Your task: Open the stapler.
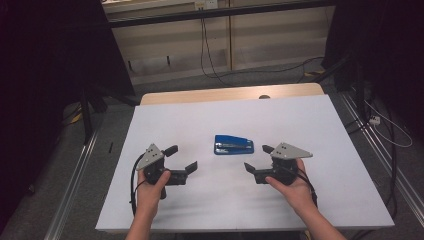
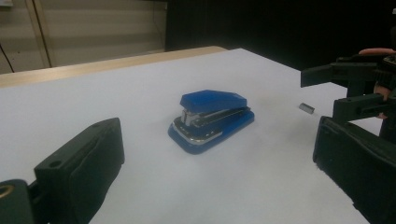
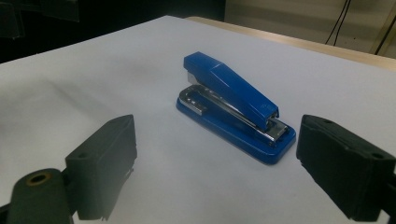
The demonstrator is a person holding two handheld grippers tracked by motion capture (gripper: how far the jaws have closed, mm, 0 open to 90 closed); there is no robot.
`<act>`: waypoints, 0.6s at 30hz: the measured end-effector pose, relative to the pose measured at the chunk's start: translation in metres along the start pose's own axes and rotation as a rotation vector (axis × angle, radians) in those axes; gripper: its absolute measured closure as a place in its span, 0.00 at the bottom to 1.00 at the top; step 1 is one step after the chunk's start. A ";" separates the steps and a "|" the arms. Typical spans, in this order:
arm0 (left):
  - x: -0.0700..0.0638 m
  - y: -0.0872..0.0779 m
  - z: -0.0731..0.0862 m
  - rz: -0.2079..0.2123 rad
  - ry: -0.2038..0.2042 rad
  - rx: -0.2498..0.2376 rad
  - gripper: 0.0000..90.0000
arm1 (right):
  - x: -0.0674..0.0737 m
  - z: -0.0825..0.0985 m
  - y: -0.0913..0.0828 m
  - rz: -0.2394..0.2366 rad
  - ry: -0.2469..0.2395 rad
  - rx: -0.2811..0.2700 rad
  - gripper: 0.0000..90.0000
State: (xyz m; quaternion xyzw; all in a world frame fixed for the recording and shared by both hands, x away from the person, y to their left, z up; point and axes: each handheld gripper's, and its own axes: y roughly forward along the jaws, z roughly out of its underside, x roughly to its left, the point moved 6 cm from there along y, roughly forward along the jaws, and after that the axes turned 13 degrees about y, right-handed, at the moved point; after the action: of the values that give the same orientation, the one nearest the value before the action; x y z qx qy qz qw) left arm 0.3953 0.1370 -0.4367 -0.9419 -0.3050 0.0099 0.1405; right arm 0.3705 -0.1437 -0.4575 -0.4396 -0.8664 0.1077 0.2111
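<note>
— Stapler (image 1: 234, 145) handling first: how is it going to behave?

— Stiff and fairly dense for its size, I am judging: a hard blue plastic shell over bright metal. Its glossy sides are looking a bit slippery, and the top arm is hinged, so pinching top to bottom is probably going to press it down. I am thinking the long flat sides of the base are the place to take hold, low and near the middle.

— Where is it sitting?

— It is lying flat on the white table (image 1: 310, 200), roughly at the centre, between the two grippers and a little beyond them, touching neither.

— And the jaws?

— The left gripper (image 1: 181, 158) is standing spread wide and holding nothing; the right gripper (image 1: 259, 158) is likewise gaping and empty, both pointing inward toward each other.

— How is it looking up close?

— In the right gripper view the stapler (image 3: 236, 105) is showing a blue top sloping down to the hinge end, with a chrome magazine beneath. In the left gripper view a small grey piece (image 2: 306, 108) is lying on the table just beyond it; what it is, I cannot tell.
</note>
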 end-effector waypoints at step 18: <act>0.005 0.021 0.000 -0.005 -0.002 0.023 0.03 | 0.007 -0.008 0.028 -0.038 -0.001 0.055 0.53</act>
State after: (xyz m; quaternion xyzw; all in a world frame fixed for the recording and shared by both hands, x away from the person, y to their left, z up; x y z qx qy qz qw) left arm 0.4118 0.1235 -0.4426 -0.9394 -0.3072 0.0139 0.1512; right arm 0.3904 -0.1217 -0.4591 -0.4172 -0.8713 0.1275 0.2246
